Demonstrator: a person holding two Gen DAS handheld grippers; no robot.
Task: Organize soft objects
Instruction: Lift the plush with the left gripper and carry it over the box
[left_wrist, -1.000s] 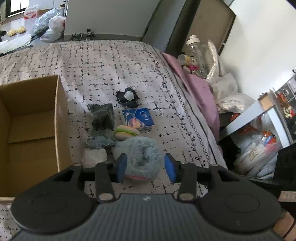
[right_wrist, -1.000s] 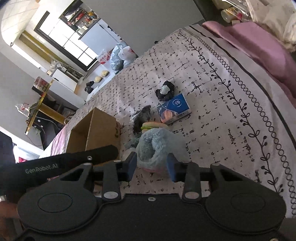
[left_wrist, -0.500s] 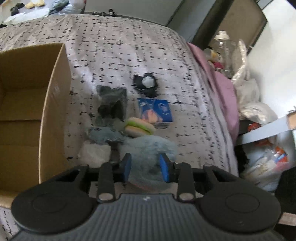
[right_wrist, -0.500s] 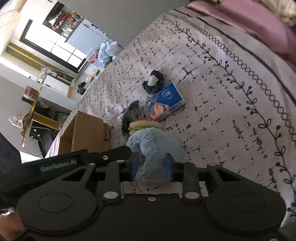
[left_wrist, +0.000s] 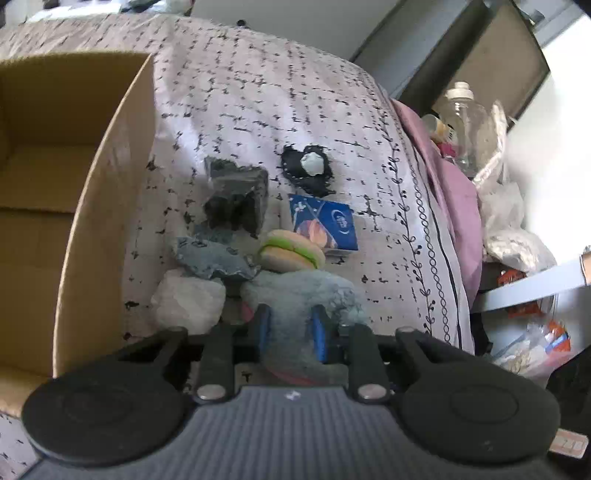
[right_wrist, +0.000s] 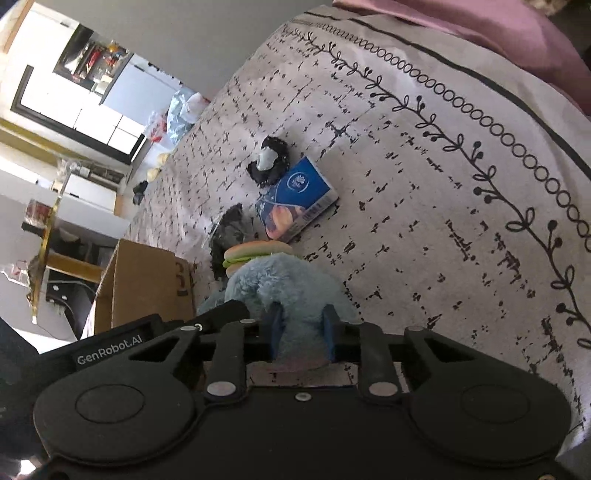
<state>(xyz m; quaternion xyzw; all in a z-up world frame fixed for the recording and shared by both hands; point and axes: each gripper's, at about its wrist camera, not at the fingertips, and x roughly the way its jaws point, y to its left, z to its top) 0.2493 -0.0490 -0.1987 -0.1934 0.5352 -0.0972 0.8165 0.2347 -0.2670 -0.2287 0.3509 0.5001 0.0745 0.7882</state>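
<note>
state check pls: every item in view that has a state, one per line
left gripper: shut on blue plush slipper, jaws just closed in
right gripper: shut on the same slipper, jaws just closed in
cardboard box: open, visible part inside bare
burger toy: lying on bed, touching slipper
tissue pack: flat, unopened

Cardboard box: one. Blue fluffy plush toy: one. Burger-shaped toy: one. Blue tissue pack: one. Black scrunchie with white centre: one. Dark bagged bundle: one. Grey-blue cloth piece: one. White soft lump: one. Clear plastic bottle: one.
</note>
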